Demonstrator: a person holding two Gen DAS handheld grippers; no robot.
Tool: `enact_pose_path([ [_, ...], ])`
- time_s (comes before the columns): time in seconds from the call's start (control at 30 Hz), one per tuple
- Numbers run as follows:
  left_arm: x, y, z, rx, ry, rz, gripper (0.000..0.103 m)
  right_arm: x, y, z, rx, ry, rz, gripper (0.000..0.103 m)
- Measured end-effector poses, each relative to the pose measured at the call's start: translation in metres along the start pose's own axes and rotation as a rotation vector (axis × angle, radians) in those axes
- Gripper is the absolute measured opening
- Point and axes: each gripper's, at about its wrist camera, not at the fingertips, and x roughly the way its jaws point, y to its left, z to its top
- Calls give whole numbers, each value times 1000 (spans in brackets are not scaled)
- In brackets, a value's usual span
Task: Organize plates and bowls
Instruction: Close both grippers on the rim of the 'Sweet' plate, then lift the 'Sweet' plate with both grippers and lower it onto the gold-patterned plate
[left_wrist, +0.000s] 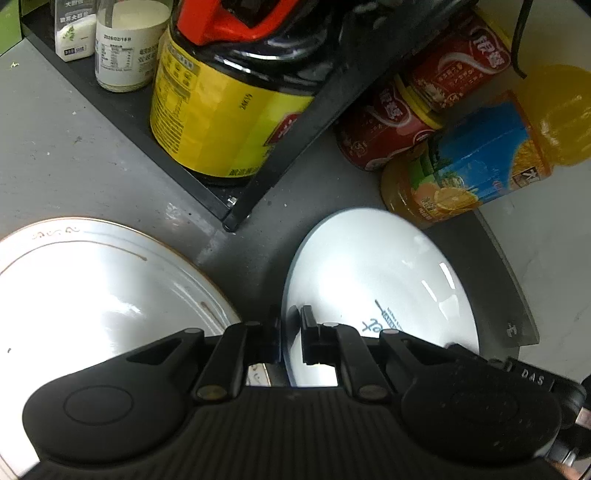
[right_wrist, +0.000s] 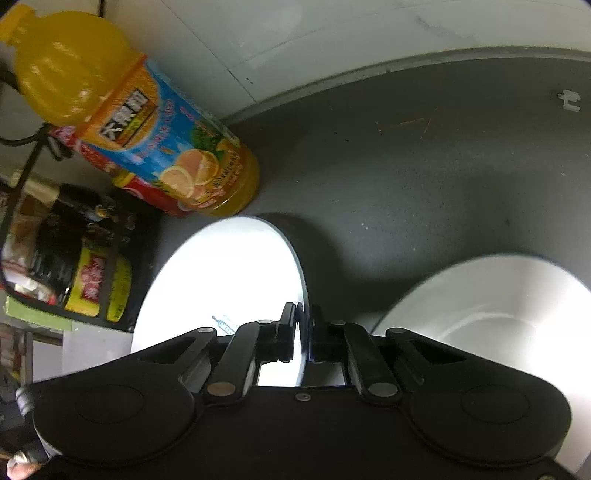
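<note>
A small white plate with blue print (left_wrist: 376, 273) is held from both sides. My left gripper (left_wrist: 291, 332) is shut on its left rim. My right gripper (right_wrist: 303, 328) is shut on the right rim of the same plate (right_wrist: 221, 280), which casts a shadow on the dark grey counter (right_wrist: 424, 192). A large white plate with a gold rim (left_wrist: 92, 295) lies just left of the left gripper. A white bowl (right_wrist: 498, 314) sits just right of the right gripper.
Behind the plate stand an orange juice bottle (left_wrist: 480, 162) and red cans (left_wrist: 380, 129). A black rack (left_wrist: 236, 206) holds a dark sauce jug with a yellow label (left_wrist: 221, 110) and white jars (left_wrist: 125, 48). The white wall (right_wrist: 295, 33) rises beyond the counter edge.
</note>
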Motion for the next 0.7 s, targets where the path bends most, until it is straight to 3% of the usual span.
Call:
enact_pose_path([
  [0.7,-65,13,-1,111,-13,-59,6,-54,37,-51,-3,-128,13,6],
])
